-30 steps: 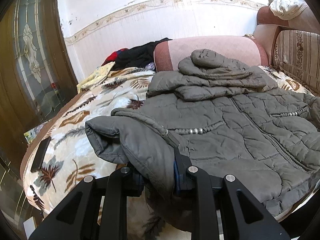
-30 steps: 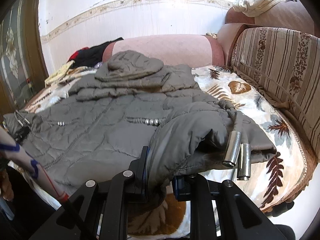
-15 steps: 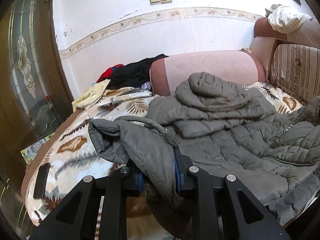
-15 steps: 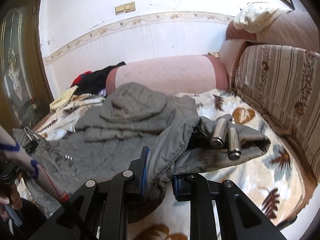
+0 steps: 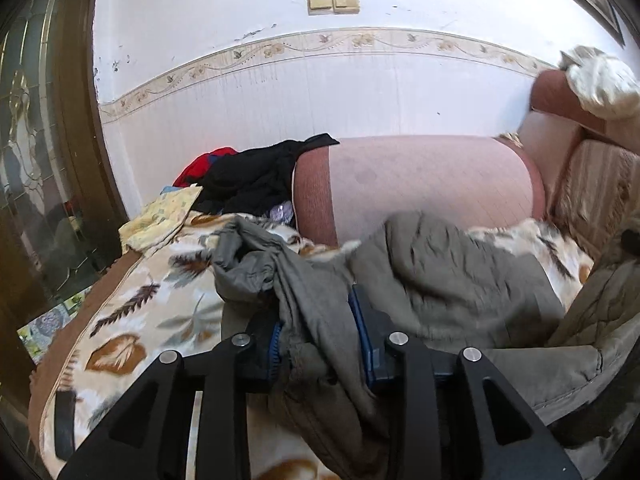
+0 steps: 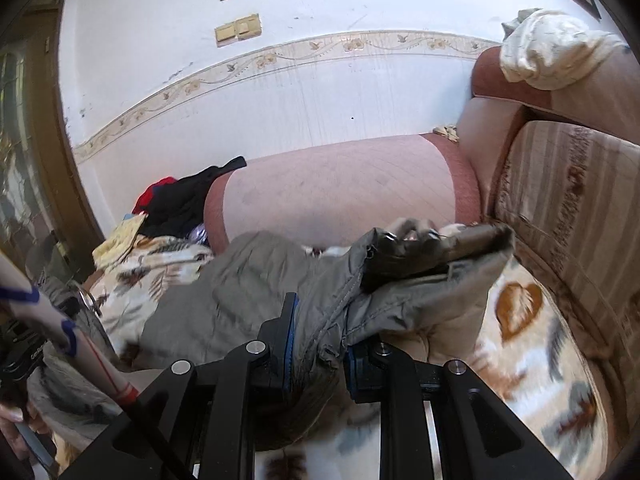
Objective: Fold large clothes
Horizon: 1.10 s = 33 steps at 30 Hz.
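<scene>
A grey quilted jacket (image 5: 452, 280) lies across the leaf-patterned blanket (image 5: 160, 300) on the sofa, its near edge lifted off the seat. My left gripper (image 5: 316, 332) has a bunched fold of the jacket between its blue pads; its jaws are opening, and the fabric still fills the gap. In the right wrist view my right gripper (image 6: 318, 344) is shut on another corner of the jacket (image 6: 240, 292), whose hem and blurred metal cord ends (image 6: 404, 236) stick out ahead. The far part of the jacket is hidden by the raised cloth.
A pink armrest (image 5: 420, 188) closes the far end of the sofa, with dark and red clothes (image 5: 256, 176) piled at its left. The striped backrest (image 6: 568, 208) runs along the right, with a white cloth (image 6: 552, 52) on top. A person's hand (image 6: 16, 420) shows low left.
Both grippers have risen and moved toward the armrest, carrying the jacket's near edge up and over the rest of it. The left jaws stand a little wider.
</scene>
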Each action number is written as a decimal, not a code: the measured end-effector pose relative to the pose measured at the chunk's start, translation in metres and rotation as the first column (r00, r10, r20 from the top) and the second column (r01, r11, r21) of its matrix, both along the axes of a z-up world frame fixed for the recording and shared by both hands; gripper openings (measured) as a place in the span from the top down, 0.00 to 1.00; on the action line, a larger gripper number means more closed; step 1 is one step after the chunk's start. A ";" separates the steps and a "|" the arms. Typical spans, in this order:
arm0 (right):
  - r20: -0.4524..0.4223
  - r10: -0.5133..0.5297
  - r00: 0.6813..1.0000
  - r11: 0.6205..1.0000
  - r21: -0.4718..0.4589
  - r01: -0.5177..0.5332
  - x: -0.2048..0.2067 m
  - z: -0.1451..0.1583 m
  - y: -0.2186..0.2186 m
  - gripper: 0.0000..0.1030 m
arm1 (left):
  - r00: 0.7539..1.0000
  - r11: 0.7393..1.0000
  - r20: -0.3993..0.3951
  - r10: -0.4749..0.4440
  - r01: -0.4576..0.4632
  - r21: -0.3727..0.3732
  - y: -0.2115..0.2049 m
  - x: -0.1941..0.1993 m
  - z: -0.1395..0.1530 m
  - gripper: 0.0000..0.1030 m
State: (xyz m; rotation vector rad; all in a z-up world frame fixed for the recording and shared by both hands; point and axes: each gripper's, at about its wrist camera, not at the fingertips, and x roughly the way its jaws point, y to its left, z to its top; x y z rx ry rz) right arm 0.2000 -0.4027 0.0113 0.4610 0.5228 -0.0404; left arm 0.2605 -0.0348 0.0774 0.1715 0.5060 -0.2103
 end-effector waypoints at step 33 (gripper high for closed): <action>-0.347 0.113 0.931 0.984 0.166 -0.058 0.139 -0.146 -0.058 0.58 | 0.972 0.976 -0.231 -0.033 0.081 0.200 -0.180 0.203 -0.139 0.28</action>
